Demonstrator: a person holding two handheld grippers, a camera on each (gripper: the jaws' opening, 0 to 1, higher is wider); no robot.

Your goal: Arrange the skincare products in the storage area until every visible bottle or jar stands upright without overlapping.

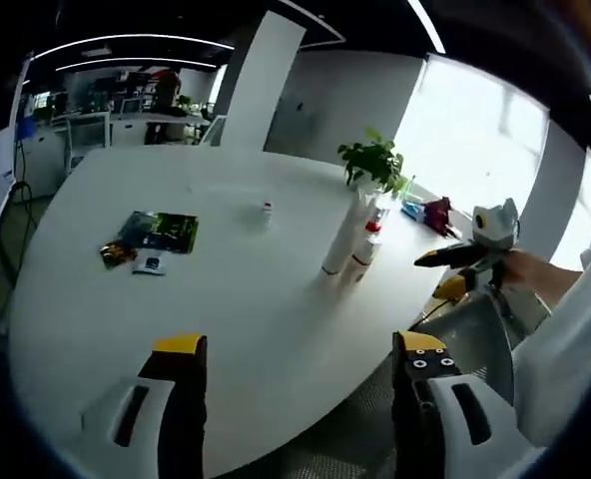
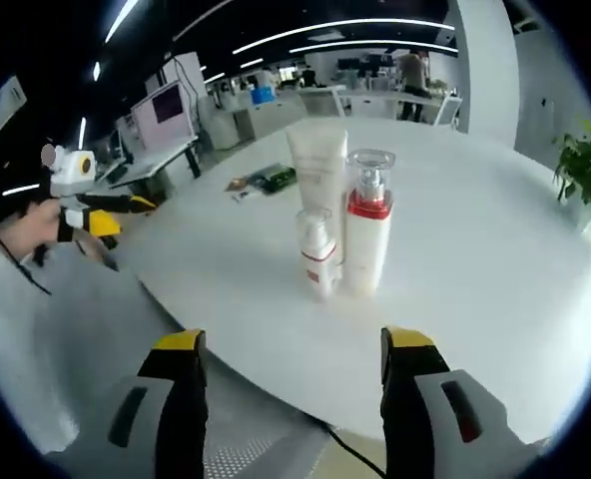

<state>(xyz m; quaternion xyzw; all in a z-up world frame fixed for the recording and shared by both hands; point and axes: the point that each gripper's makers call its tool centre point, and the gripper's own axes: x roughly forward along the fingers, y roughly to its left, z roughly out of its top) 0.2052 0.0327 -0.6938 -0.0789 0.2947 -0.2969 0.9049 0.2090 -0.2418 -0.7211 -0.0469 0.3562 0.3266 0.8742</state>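
On the white desk, three skincare containers are grouped near the edge: a tall white tube, a red-capped bottle just beside it, and a small pump bottle in front. All three are seen upright and close together; in the right gripper view the small bottle overlaps the tube, but whether they touch cannot be told. A small jar is seen well apart from the group, further along the desk, with a dark packet lying flat to its left.

The step in hand is judged to be an approach to the group. It is done well if one container is taken at its body, squarely between the jaws, and moved clear of its neighbours without being tipped. The tall tube is likely top-heavy and should be set down gently.

The left hand-held gripper is held released and empty, jaws wide, above the desk edge. The right hand-held gripper is likewise released and empty, levelled at the group from just off the desk edge, jaws spread wider than the bottles.
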